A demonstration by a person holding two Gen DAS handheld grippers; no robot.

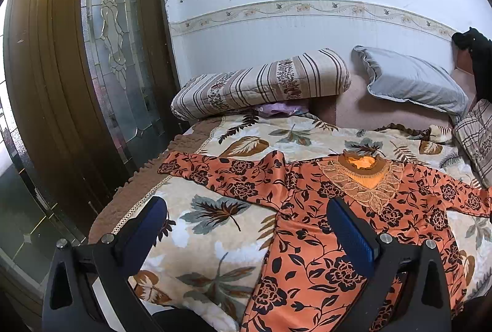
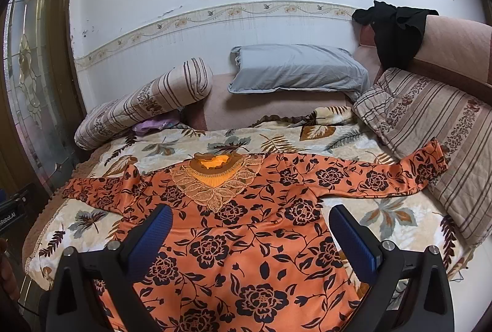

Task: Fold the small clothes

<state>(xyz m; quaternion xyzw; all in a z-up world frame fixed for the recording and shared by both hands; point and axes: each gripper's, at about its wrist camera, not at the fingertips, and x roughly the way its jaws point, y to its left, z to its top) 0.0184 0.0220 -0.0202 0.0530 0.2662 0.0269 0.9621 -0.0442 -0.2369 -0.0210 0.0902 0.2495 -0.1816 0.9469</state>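
An orange top with black flowers (image 1: 310, 242) (image 2: 246, 242) lies flat on the leaf-print blanket, both sleeves spread out and its lace neckline (image 2: 215, 181) toward the pillows. My left gripper (image 1: 246, 212) hovers open above the top's left side, nothing between its blue pads (image 1: 353, 227). My right gripper (image 2: 250, 218) is open too, over the middle of the top below the neckline. The right sleeve's cuff (image 2: 430, 162) rests against a striped cushion.
The leaf-print blanket (image 1: 200, 239) covers the bed. Striped bolsters (image 1: 261, 82) (image 2: 430, 129) and a grey pillow (image 2: 295, 70) lie at the back, a black garment (image 2: 396, 30) hangs on the headboard, a purple cloth (image 2: 150, 126) peeks out. A wooden glass door (image 1: 92, 70) stands left.
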